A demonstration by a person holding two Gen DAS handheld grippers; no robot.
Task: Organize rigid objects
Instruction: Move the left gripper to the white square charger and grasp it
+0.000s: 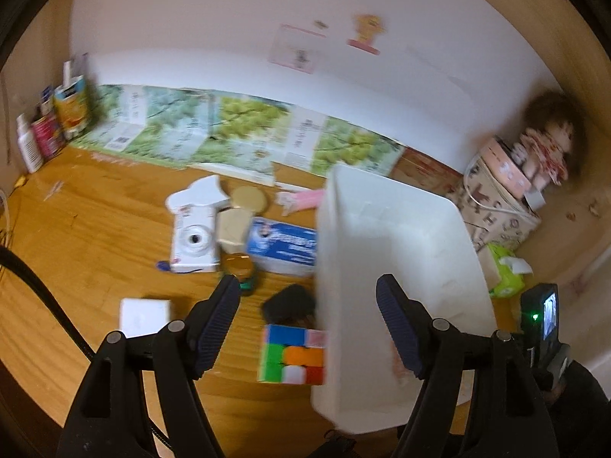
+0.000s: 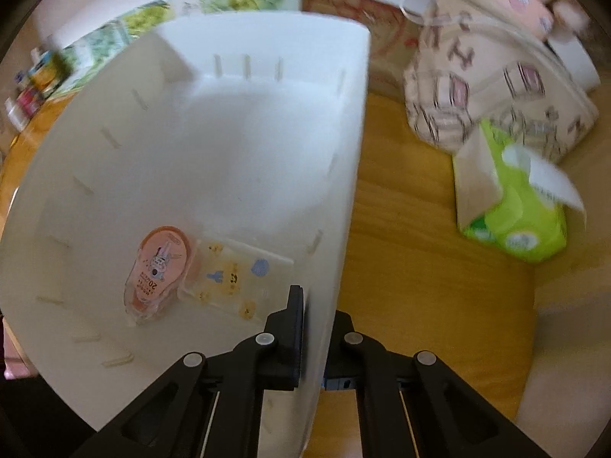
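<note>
My left gripper (image 1: 308,286) hangs open and empty above the wooden table (image 1: 95,229). Below it are a colourful puzzle cube (image 1: 292,355) and a small black object (image 1: 290,303), both beside the left wall of a white plastic bin (image 1: 401,236). My right gripper (image 2: 319,313) is shut on the right wall of the bin (image 2: 229,133), one finger inside and one outside. In the bin lie a pink correction tape (image 2: 158,271) and a clear sticker case (image 2: 233,274). A white camera box (image 1: 193,240), a blue box (image 1: 284,246) and a white square box (image 1: 145,316) lie on the table.
A green tissue pack (image 2: 511,210) and a patterned bag (image 2: 477,87) sit right of the bin. A doll (image 1: 546,145) sits on a box at the back right. Bottles and cartons (image 1: 49,126) stand at the back left. A gold lid (image 1: 250,197) lies behind the boxes.
</note>
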